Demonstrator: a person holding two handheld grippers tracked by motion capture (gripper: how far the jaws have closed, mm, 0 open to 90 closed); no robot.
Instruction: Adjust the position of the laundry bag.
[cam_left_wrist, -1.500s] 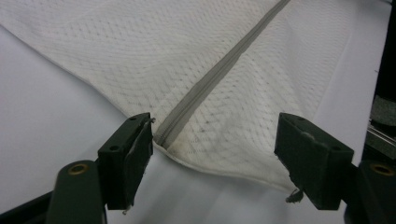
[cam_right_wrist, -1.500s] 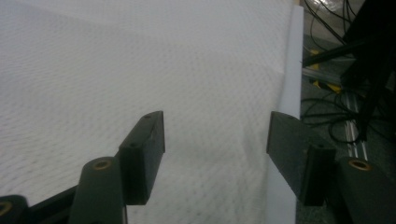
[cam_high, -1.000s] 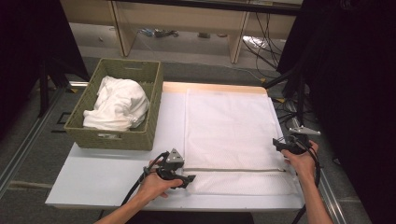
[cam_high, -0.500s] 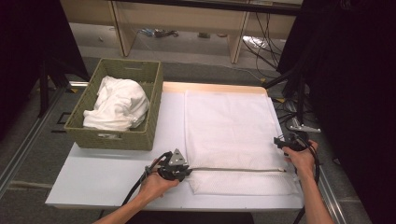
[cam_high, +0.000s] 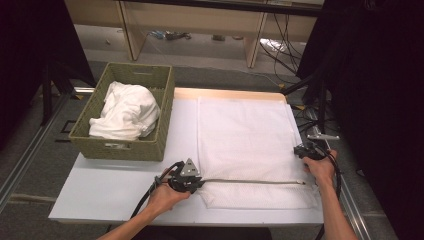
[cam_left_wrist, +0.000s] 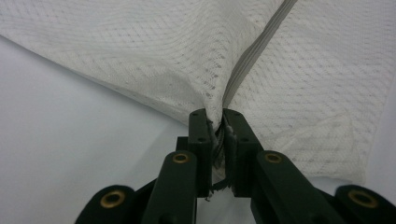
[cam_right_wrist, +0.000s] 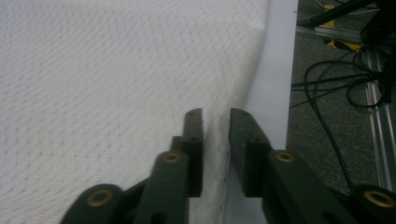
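Gripping the white mesh cloth (cam_high: 245, 145), spread flat on the counter (cam_high: 100, 190): left gripper (cam_left_wrist: 218, 122) clamped on its near-left edge, right gripper (cam_right_wrist: 215, 122) freshly closed on the right edge. Folding not yet begun.

Both tools, left tool (cam_high: 200, 181) and right tool (cam_high: 302, 151), grip the white cloth (cam_high: 247, 145).

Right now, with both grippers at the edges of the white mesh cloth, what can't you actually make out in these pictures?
- Right gripper, right gripper view: a fold of the white mesh cloth sits between the jaws; whether the pads press it is unclear.
- Left gripper, high view: its grey plate covers the jaws.
- White laundry in the wicker basket, high view: a crumpled heap, kind unreadable.
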